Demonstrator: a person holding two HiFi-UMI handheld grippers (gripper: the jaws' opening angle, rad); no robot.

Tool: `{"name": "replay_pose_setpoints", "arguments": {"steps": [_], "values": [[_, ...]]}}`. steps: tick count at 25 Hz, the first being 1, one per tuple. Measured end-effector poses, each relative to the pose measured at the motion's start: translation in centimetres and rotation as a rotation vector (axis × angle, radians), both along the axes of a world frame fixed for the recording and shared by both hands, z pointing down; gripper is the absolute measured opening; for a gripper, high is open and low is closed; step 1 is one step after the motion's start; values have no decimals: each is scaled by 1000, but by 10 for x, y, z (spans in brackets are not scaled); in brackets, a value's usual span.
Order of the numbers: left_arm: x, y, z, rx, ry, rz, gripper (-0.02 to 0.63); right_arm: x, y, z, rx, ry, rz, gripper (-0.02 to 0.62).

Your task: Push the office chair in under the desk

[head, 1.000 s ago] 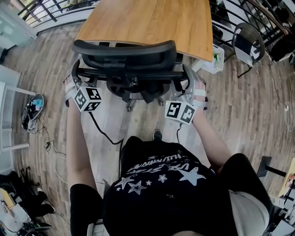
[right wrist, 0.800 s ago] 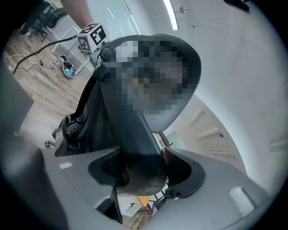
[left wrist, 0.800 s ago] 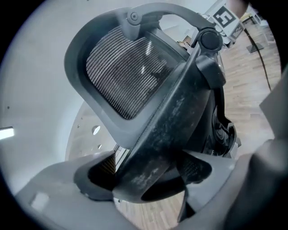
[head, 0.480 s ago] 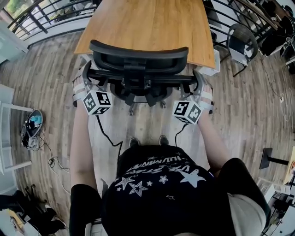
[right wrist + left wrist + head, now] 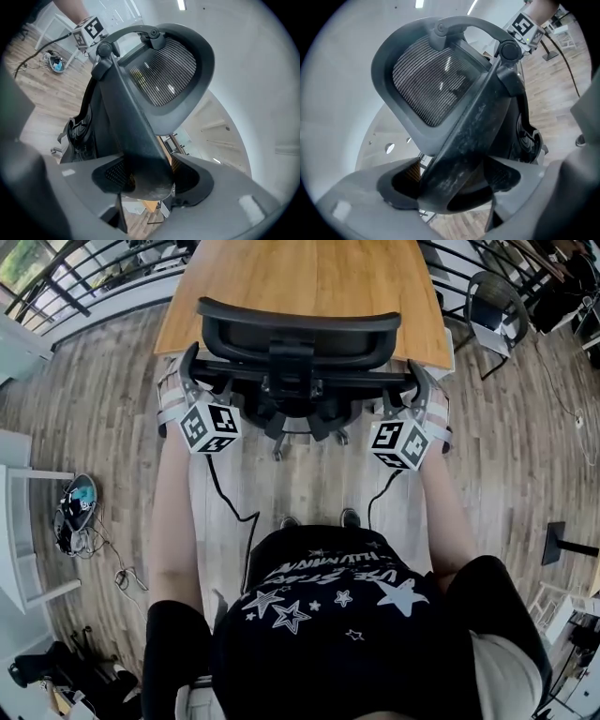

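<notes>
Since a second ago the chair (image 5: 302,390) has rolled closer to the table (image 5: 309,273).
We see the left hand-held gripper (image 5: 190,376) pinching its left arm (image 5: 464,140), the right hand-held gripper (image 5: 419,385) its right arm (image 5: 136,136); backrest (image 5: 298,334) at the table's near edge.

Grey-brown plank floor (image 5: 112,427). Black railing (image 5: 56,282) upper left. Spare dark chair (image 5: 492,301) upper right. Loose cables (image 5: 103,549) left, beside white frame (image 5: 37,472).

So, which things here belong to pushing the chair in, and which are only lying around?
Job: office chair, desk, left gripper and right gripper, both clamped on it.
Lying about: black side chair, cable tangle on floor, railing.
</notes>
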State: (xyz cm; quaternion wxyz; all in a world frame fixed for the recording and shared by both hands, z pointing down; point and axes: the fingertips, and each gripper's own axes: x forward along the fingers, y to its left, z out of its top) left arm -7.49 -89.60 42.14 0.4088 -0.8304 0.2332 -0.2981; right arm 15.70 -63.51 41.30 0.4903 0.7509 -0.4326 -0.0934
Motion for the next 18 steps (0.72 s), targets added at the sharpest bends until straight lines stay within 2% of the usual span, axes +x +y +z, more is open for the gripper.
{"name": "replay_pose_setpoints", "arguments": {"steps": [13,18], "values": [[56,-43,0,1,-33,37,422,47,-35,0,-20,-38,49,252],[56,-46,1,10,-34,45,420,46,-37,1,-15,-33,65,252]]}}
